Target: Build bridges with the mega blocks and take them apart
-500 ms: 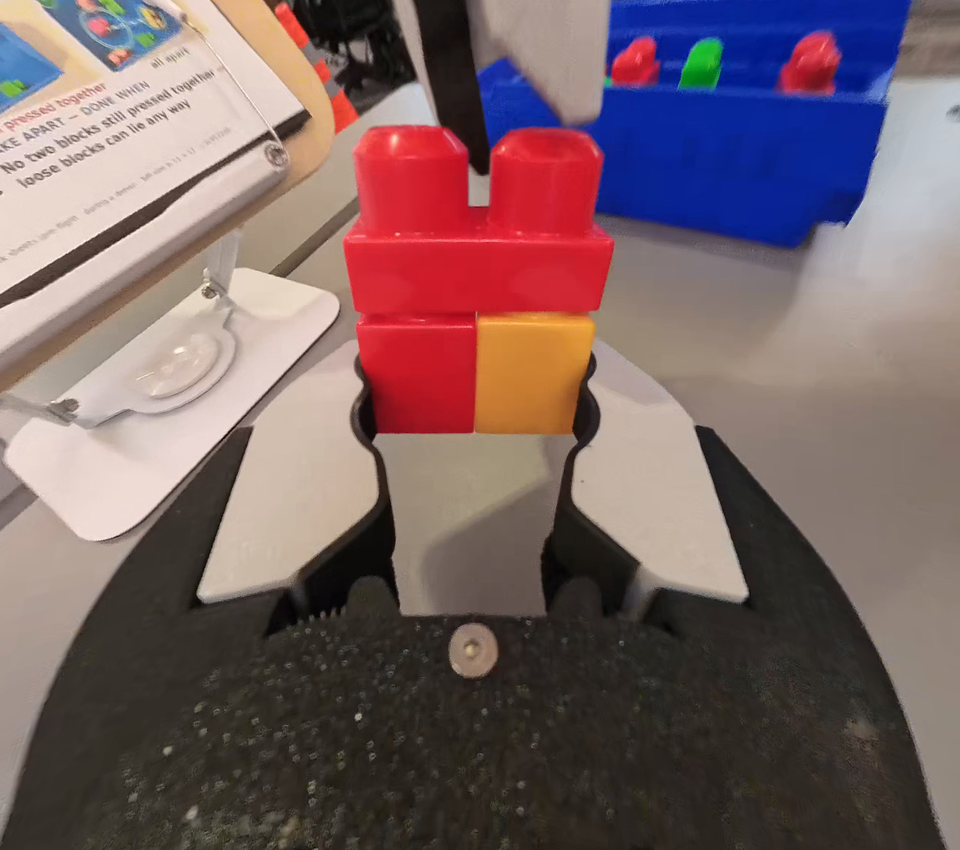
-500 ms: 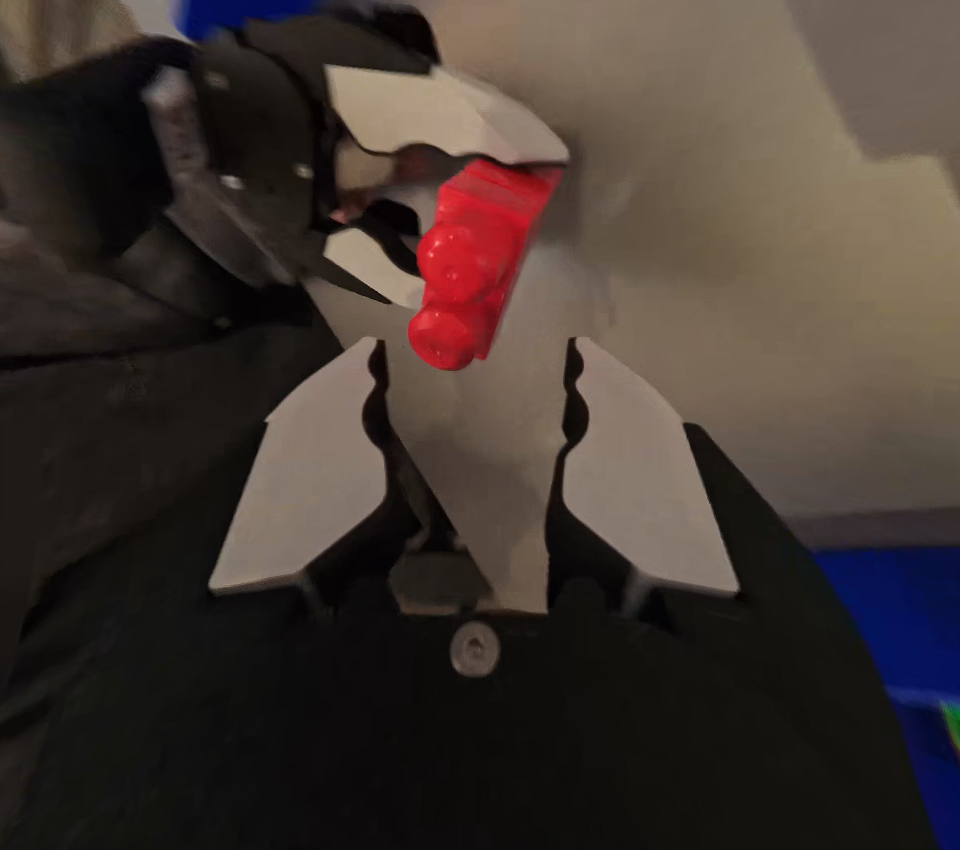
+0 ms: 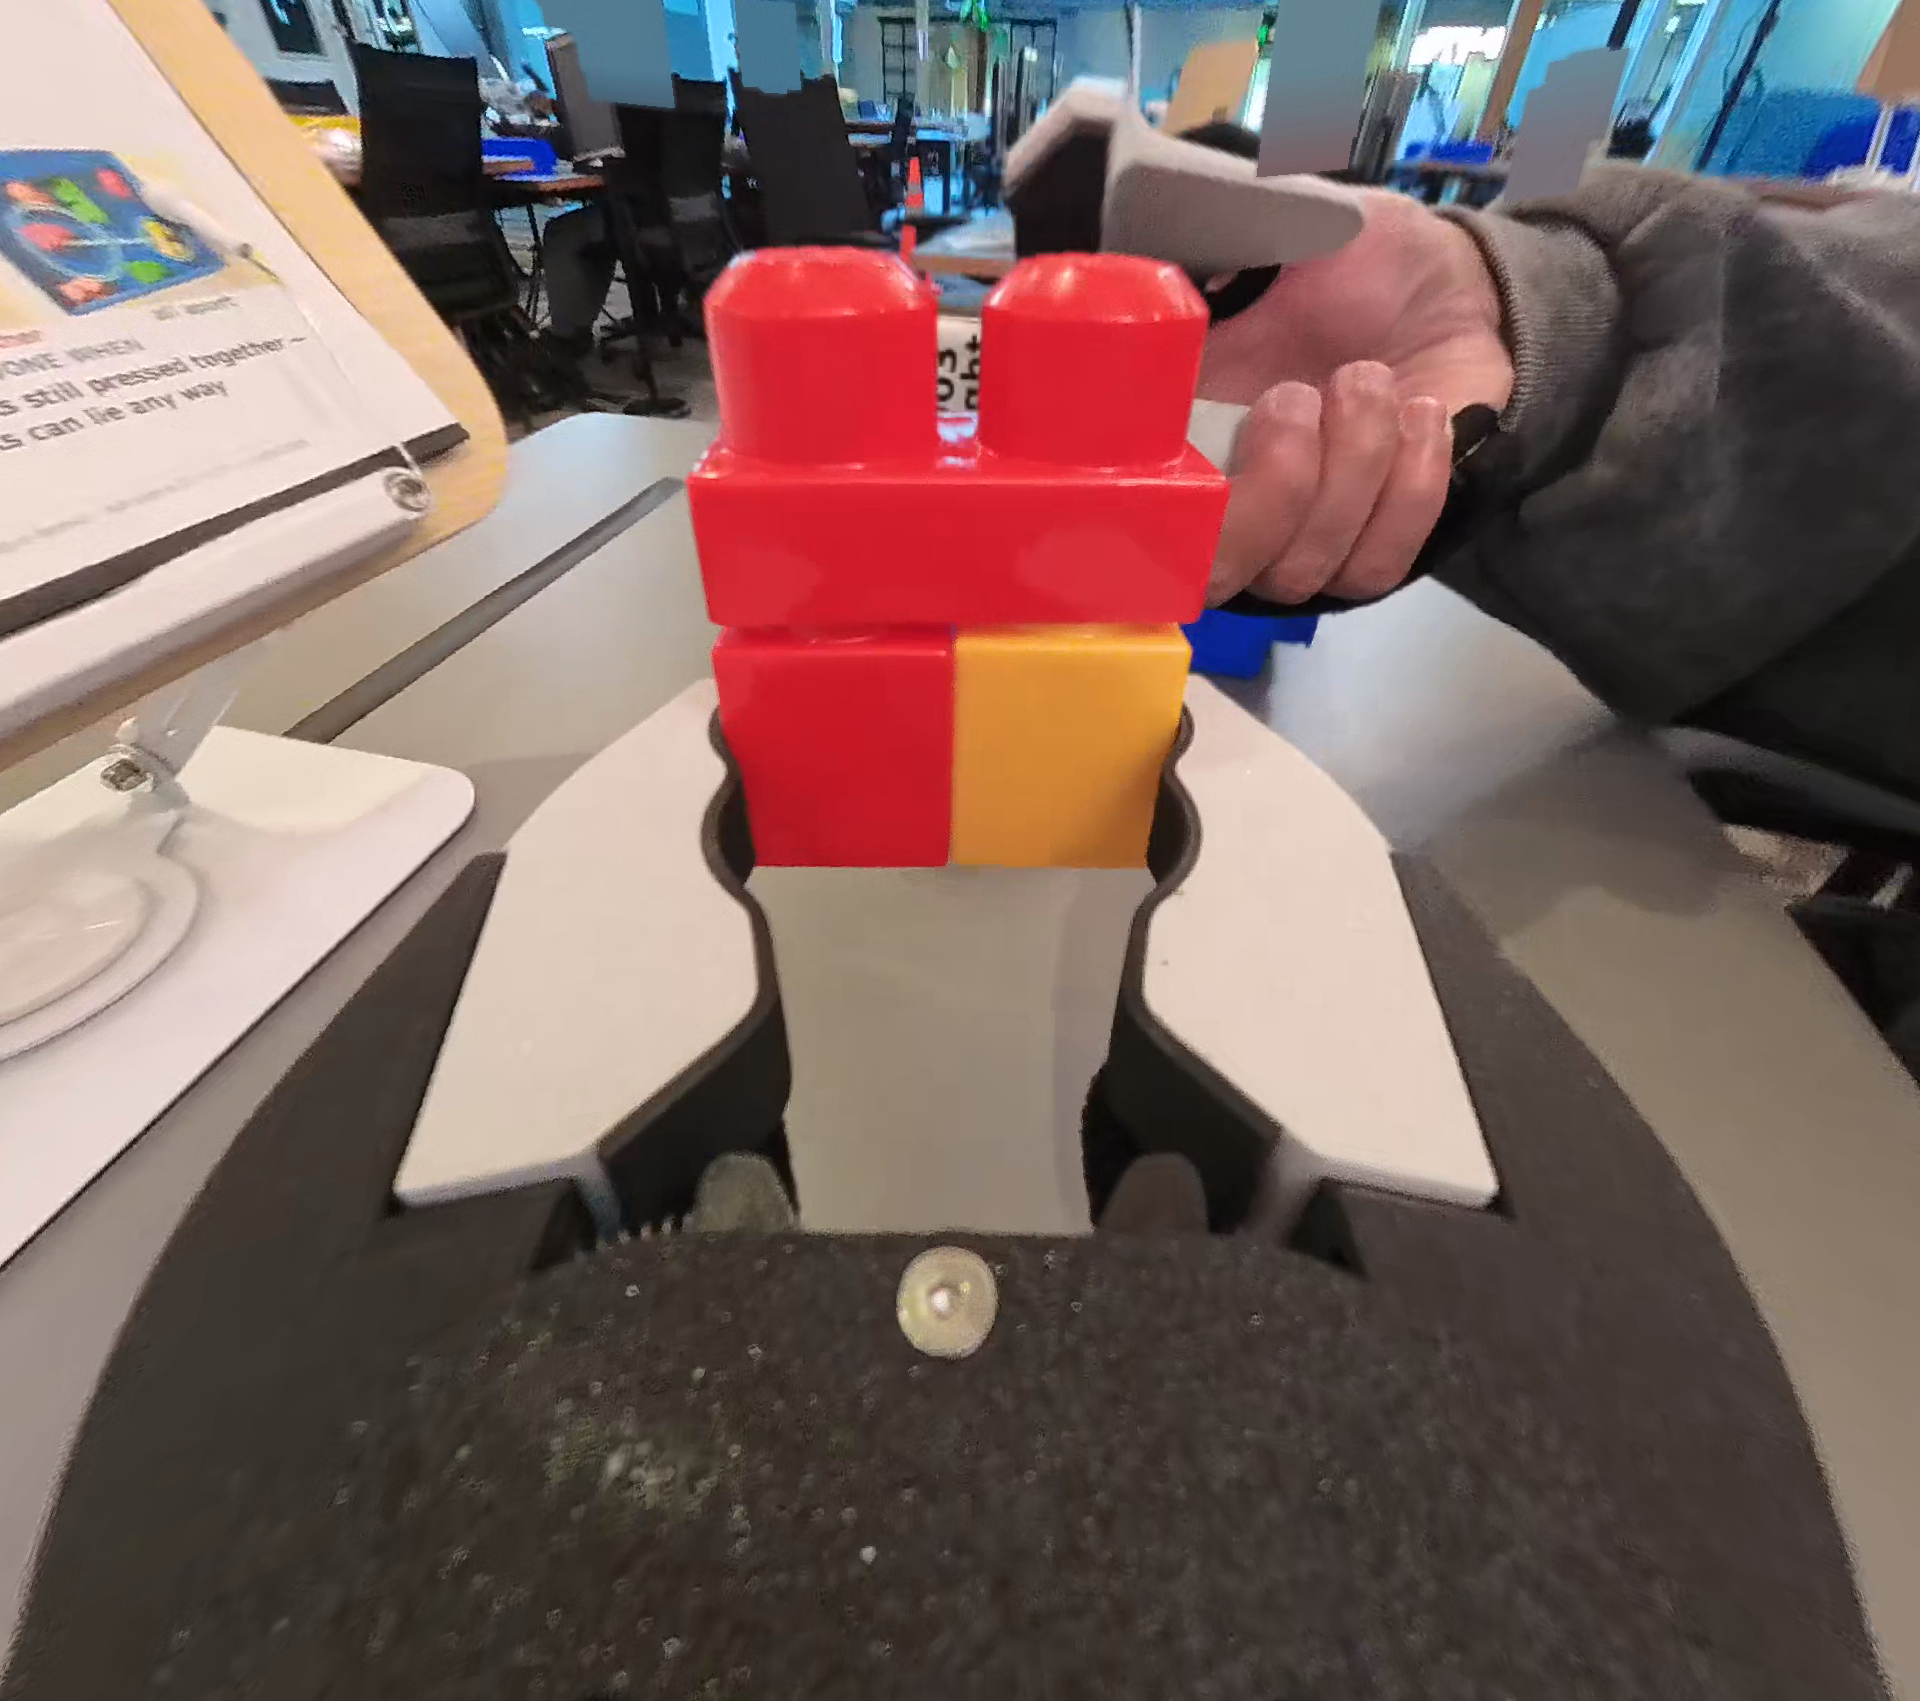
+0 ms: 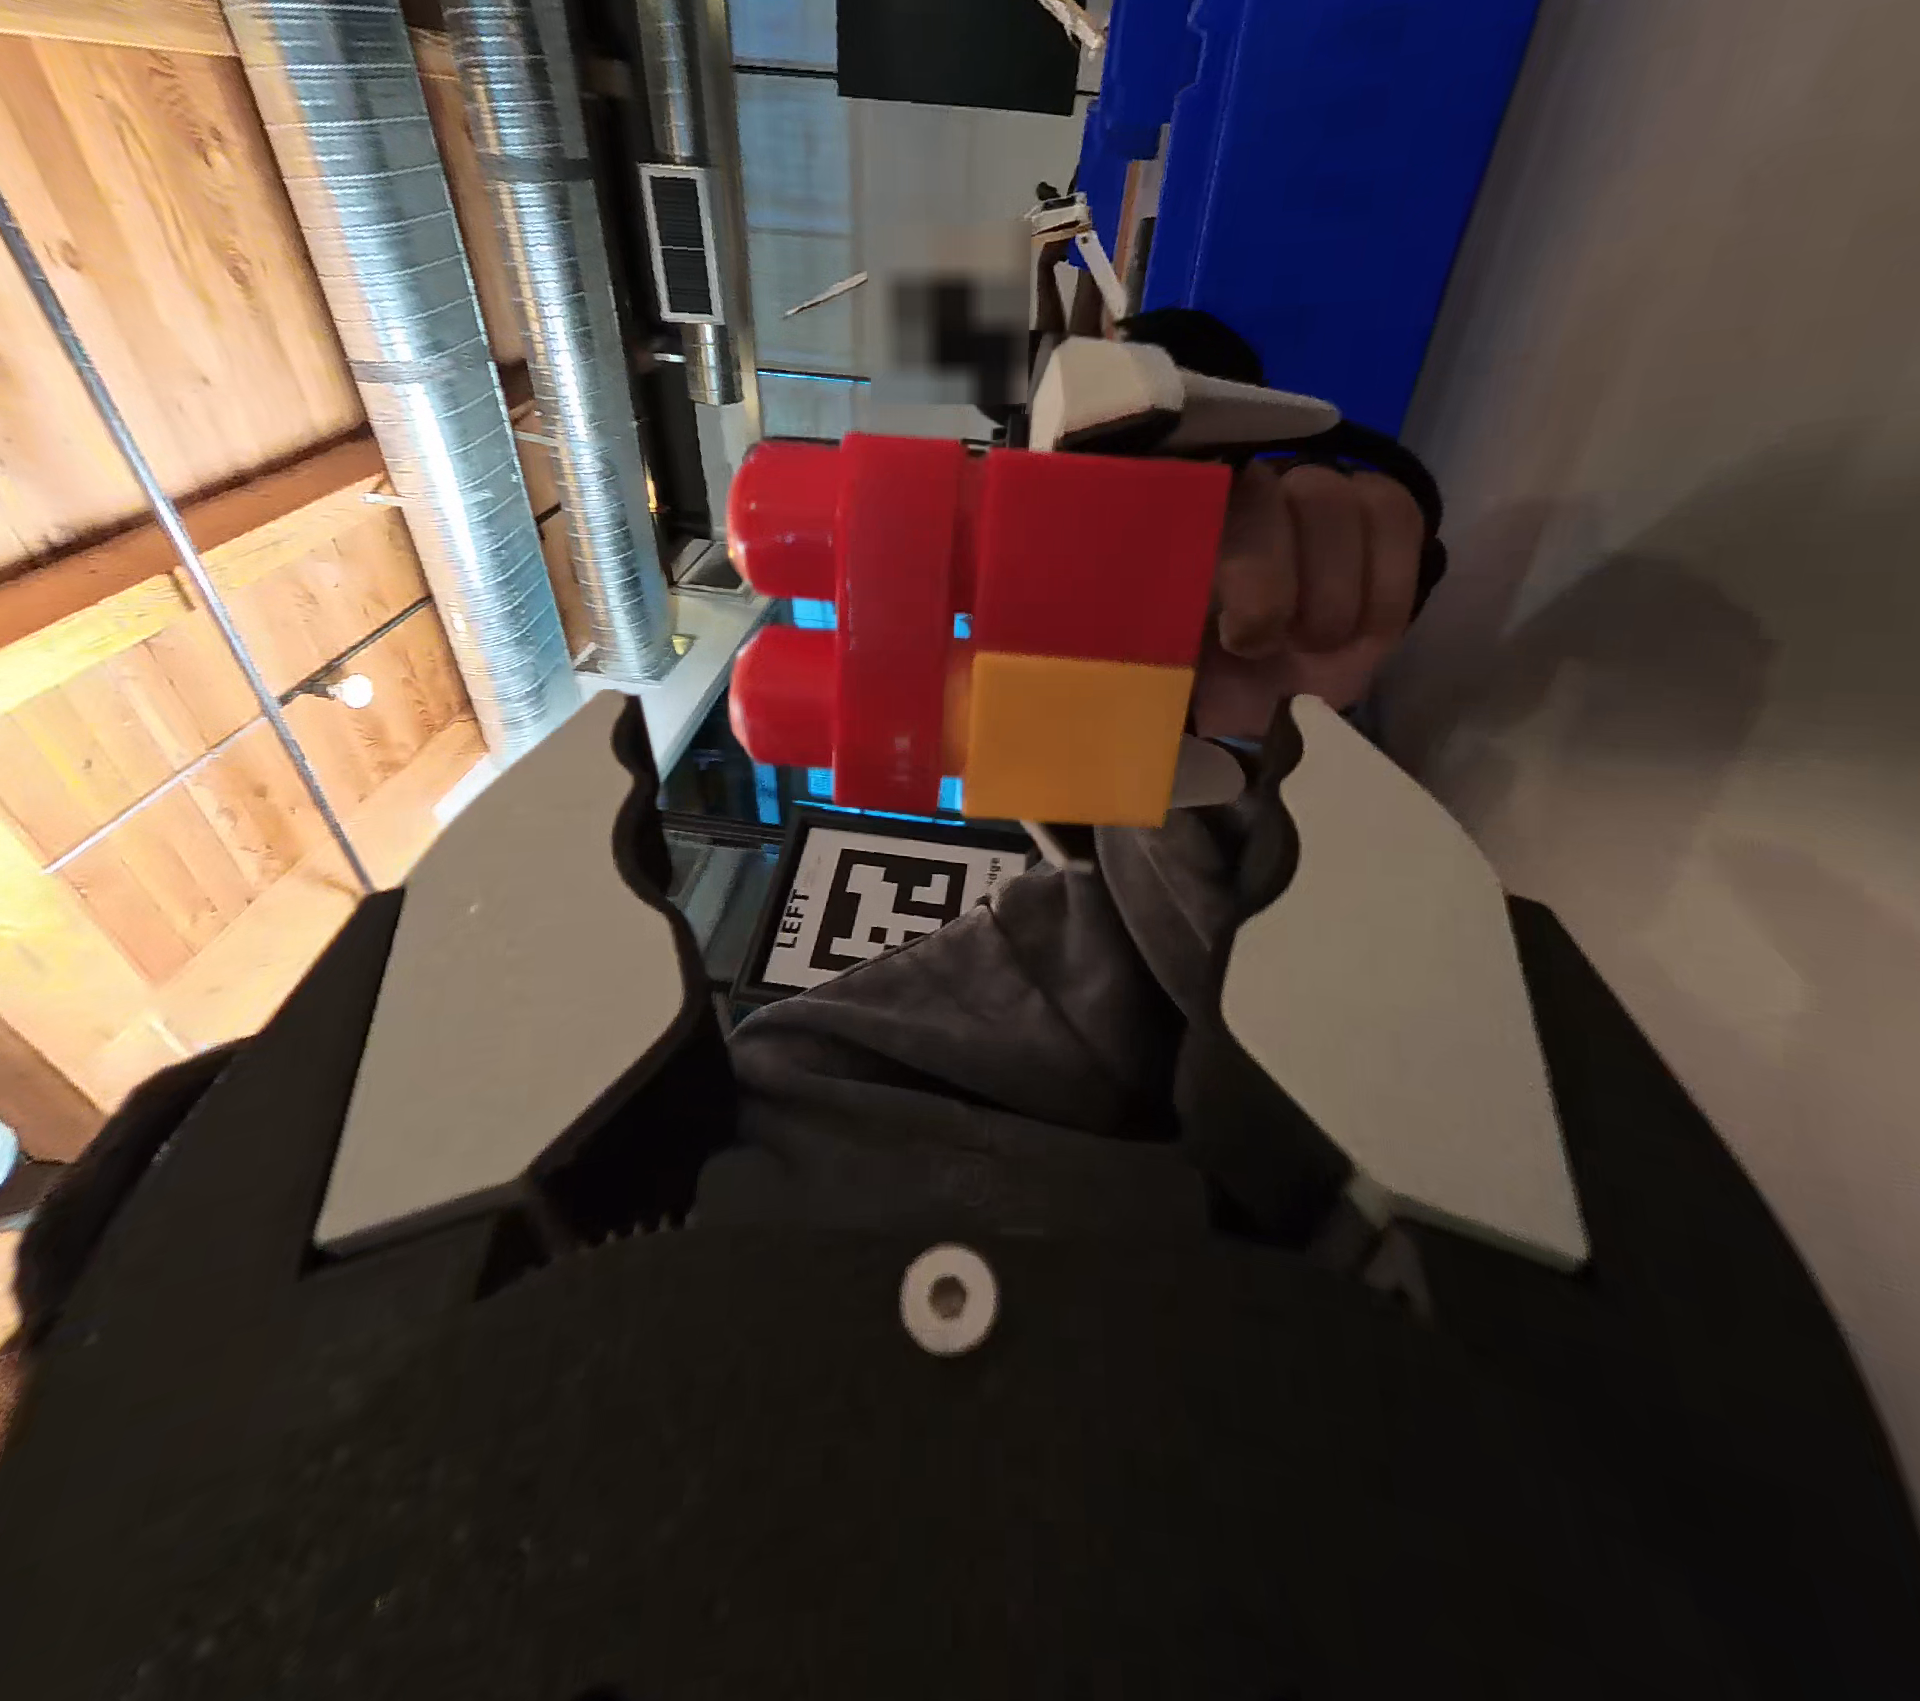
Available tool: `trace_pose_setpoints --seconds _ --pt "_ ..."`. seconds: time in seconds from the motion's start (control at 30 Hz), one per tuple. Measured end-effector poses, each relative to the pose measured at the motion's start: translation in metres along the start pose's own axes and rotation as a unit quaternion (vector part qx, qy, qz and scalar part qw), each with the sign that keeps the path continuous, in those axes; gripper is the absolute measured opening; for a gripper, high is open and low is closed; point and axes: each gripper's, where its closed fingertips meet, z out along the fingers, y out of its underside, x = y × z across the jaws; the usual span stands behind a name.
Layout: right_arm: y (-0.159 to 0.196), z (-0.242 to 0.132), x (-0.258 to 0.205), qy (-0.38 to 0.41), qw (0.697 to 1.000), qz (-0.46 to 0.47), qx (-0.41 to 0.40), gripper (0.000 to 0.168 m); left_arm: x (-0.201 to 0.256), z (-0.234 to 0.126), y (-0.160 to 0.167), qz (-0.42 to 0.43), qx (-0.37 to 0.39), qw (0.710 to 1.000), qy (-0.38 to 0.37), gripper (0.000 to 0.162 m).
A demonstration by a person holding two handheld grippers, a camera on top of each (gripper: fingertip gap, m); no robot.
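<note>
- Left wrist view: left tongs (image 3: 951, 778), closed on the two lower blocks of a small bridge, namely a red block (image 3: 836, 747) against the left finger and a yellow block (image 3: 1065, 747) against the right. A red two-stud block (image 3: 956, 539) caps both, just past the fingertips. The assembly is held clear of the grey surface (image 3: 1455, 716).
- Same view: a hand (image 3: 1340, 446) gripping the right tongs, beyond and right of the bridge. A document stand (image 3: 208, 820) sits to the left.
- Right wrist view: right tongs (image 4: 961, 778), wide open and empty. The bridge hangs just ahead of the fingertips, studs toward the left finger. A blue bin (image 4: 1351, 145) lies farther off.
- Step, as judged: pulling the cap off. Advice: close the right tongs across the cap's long sides only, clear of the lower blocks. Pull straight along the stud axis while the left grip stays firm. Stud seating depth is hard to read here, so possibly rock gently first.
</note>
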Motion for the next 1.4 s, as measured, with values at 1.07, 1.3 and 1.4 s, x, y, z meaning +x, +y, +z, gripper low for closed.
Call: trace_pose_setpoints --seconds 1.07,1.3,1.4 --pt "0.017 0.012 0.019 -0.046 0.998 -0.01 -0.045 0.093 0.0 0.011 0.021 0.024 -0.054 0.998 -0.028 0.076" --pt "0.005 0.008 0.007 -0.085 0.995 -0.021 -0.043 0.097 -0.003 0.006 0.013 0.048 -0.045 0.996 -0.052 0.076" --pt "0.004 0.016 0.015 -0.049 0.997 -0.027 -0.055 0.106 -0.011 0.003 0.014 0.049 -0.052 0.995 -0.067 0.075"
